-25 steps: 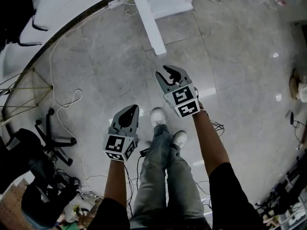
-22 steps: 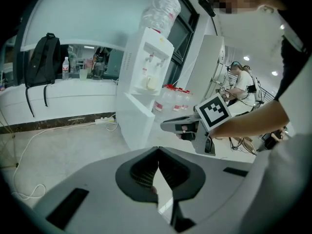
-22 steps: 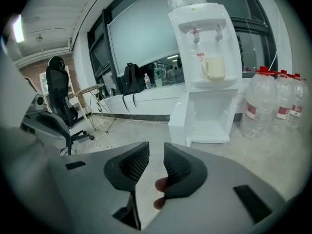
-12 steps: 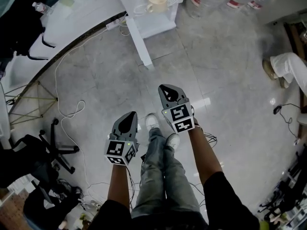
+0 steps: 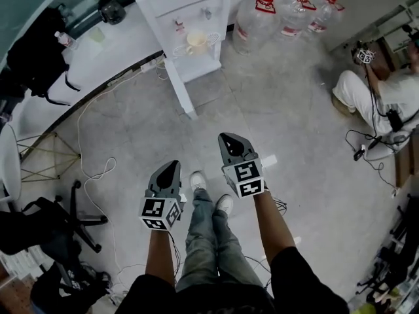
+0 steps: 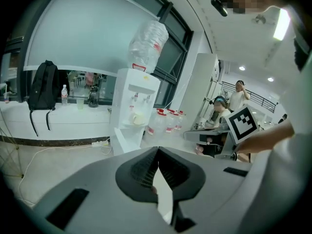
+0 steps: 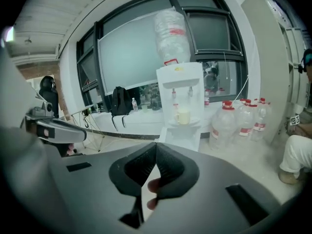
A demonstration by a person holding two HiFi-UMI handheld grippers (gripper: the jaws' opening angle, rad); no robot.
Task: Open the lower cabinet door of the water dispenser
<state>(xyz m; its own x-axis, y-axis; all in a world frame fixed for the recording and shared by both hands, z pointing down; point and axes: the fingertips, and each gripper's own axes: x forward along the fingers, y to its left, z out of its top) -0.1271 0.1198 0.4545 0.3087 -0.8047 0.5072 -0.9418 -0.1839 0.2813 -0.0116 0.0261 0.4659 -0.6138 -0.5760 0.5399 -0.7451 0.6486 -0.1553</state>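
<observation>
The white water dispenser [image 5: 190, 12] stands at the far side of the floor, with a bottle on top and a cup [image 5: 196, 41] on its tap shelf. A white panel, its lower door [image 5: 179, 87], juts out from the base toward me and stands open. The dispenser also shows ahead in the left gripper view [image 6: 135, 106] and the right gripper view [image 7: 181, 104]. My left gripper [image 5: 171, 165] [image 6: 158, 149] is shut and empty, held in the air well short of the dispenser. My right gripper [image 5: 226, 137] [image 7: 156, 144] has just been closing with nothing between its jaws, and is now shut.
Several large water bottles [image 5: 275, 12] stand right of the dispenser. A person [image 5: 370, 87] sits on the floor at far right. A counter [image 5: 98, 51] with a black backpack [image 5: 36, 44] runs along the left. An office chair [image 5: 59, 218] and a white cable [image 5: 91, 156] lie lower left.
Both grippers have risen and now point more level. The right jaws, open a second ago, have shut. The dispenser and bottles have come fully into the head view.
</observation>
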